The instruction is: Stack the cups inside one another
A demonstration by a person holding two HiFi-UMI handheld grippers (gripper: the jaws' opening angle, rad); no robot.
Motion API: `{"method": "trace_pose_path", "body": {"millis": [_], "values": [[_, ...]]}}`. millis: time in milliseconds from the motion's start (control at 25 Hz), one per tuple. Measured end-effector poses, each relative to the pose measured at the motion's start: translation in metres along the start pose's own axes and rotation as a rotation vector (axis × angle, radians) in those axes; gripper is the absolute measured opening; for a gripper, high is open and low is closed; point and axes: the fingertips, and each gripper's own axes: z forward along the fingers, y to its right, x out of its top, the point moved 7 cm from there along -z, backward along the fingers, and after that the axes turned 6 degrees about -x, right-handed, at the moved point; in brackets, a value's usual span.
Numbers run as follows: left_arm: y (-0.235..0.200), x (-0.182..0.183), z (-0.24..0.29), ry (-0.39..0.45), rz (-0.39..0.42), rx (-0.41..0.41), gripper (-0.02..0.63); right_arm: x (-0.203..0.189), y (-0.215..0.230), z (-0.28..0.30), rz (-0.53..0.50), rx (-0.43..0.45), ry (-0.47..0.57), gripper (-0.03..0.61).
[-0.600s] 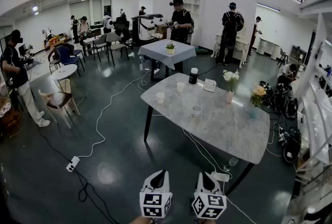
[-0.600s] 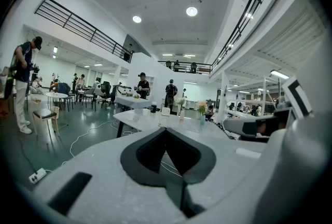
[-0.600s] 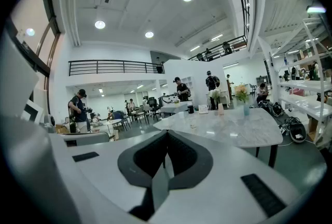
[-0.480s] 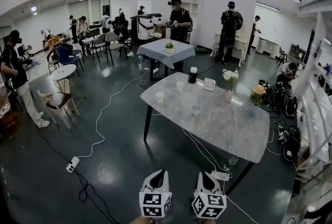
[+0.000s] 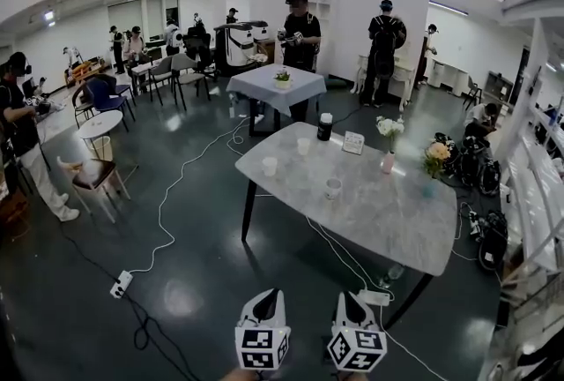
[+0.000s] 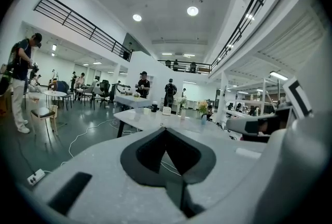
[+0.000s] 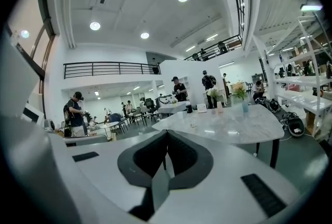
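Approach stage: left claw [image 5: 269, 295] and right claw [image 5: 349, 297] both closed, empty (nothing within reach). Next, reach the far grey marble desk [image 5: 388, 220] and open round a small white cup [image 5: 270, 166].

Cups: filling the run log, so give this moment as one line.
cups: unstacked, apart on table | left gripper: shut, empty | right gripper: shut, empty

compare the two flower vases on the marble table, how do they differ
The pink vase holds white flowers; the blue vase holds yellow-orange flowers. The blue vase stands nearer the table's right edge than the pink vase. Both stand upright on the marble table.
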Motion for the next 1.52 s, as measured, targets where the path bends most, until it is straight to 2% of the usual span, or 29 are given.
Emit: {"method": "trace_pose_path", "body": {"millis": [320, 760, 1160, 1520], "values": [[-0.033, 0.001, 0.003, -0.011, 0.014, -0.007, -0.002, -0.003, -0.015, 0.013, 0.006, -0.042, 0.003, 0.006], [-0.051, -0.004, 0.016, -0.033, 0.016, -0.010, -0.002, -0.010, -0.019, 0.035, 0.032, -0.064, -0.033, 0.006], [-0.064, 0.010, 0.063, -0.009, 0.032, 0.009, -0.002, 0.007, -0.012, 0.087, 0.029, -0.030, -0.015, 0.006], [-0.077, 0.018, 0.123, -0.023, 0.034, 0.034, -0.002, 0.019, 0.011, 0.149, 0.050, -0.015, -0.033, 0.006]]}}
